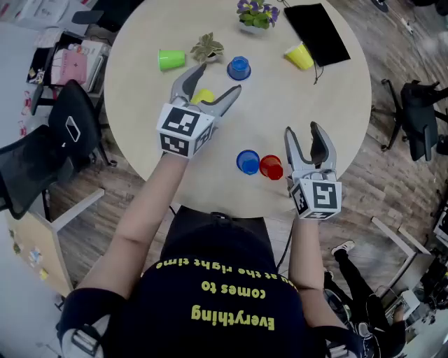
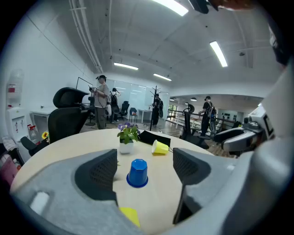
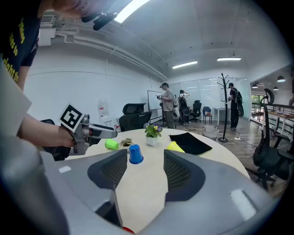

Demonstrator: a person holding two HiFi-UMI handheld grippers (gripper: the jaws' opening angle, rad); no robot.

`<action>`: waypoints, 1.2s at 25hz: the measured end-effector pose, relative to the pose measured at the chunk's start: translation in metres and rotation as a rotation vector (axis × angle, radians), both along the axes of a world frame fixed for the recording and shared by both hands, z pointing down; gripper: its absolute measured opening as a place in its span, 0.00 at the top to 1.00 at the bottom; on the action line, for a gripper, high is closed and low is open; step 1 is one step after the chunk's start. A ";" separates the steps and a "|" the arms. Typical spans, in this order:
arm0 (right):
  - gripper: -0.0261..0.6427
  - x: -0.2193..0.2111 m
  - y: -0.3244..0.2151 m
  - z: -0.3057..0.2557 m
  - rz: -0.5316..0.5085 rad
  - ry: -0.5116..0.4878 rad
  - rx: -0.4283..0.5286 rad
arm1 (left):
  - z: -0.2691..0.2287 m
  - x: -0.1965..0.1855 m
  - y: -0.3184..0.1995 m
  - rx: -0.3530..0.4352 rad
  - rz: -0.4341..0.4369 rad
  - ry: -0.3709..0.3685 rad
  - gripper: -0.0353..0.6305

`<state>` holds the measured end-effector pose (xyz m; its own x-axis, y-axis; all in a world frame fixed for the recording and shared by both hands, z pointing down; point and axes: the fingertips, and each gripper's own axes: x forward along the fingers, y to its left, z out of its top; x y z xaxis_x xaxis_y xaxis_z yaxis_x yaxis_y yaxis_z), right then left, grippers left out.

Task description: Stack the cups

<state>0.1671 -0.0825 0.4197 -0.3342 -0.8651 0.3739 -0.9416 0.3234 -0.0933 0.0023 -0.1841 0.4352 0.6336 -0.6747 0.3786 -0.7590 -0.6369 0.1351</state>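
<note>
Several cups are on the round table (image 1: 329, 112). A green cup (image 1: 171, 59) and a yellow cup (image 1: 299, 56) lie on their sides at the far side, and a blue cup (image 1: 239, 68) stands upside down between them. A blue cup (image 1: 247, 161) and a red cup (image 1: 271, 167) stand side by side near the front edge. My left gripper (image 1: 220, 77) hangs open above another yellow cup (image 1: 203, 96), which shows low between its jaws (image 2: 129, 215), with the blue cup (image 2: 138, 173) ahead. My right gripper (image 1: 302, 129) is open and empty, just right of the red cup (image 3: 126, 231).
A black pouch (image 1: 316, 31) lies at the far right of the table beside a potted flower (image 1: 256, 14). A small succulent (image 1: 207, 47) stands next to the green cup. Office chairs (image 1: 73, 122) stand left and right (image 1: 420, 115) of the table.
</note>
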 end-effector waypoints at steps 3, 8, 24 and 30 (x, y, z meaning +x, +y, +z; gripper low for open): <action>0.57 0.001 0.001 0.010 -0.001 -0.002 -0.020 | 0.016 0.013 -0.009 -0.050 0.034 -0.036 0.37; 0.57 0.002 0.002 0.022 -0.003 -0.007 -0.046 | 0.040 0.027 -0.028 -0.098 0.056 -0.118 0.37; 0.56 0.009 0.005 0.043 0.006 0.011 -0.089 | 0.091 0.047 -0.059 -0.166 0.096 -0.246 0.39; 0.56 0.009 0.007 0.045 0.011 0.010 -0.088 | 0.101 0.045 -0.059 -0.192 0.105 -0.262 0.44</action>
<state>0.1760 -0.0756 0.4646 -0.3210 -0.8323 0.4519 -0.9460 0.3042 -0.1118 0.0476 -0.2434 0.5366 0.5605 -0.5115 0.6514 -0.7151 -0.6956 0.0692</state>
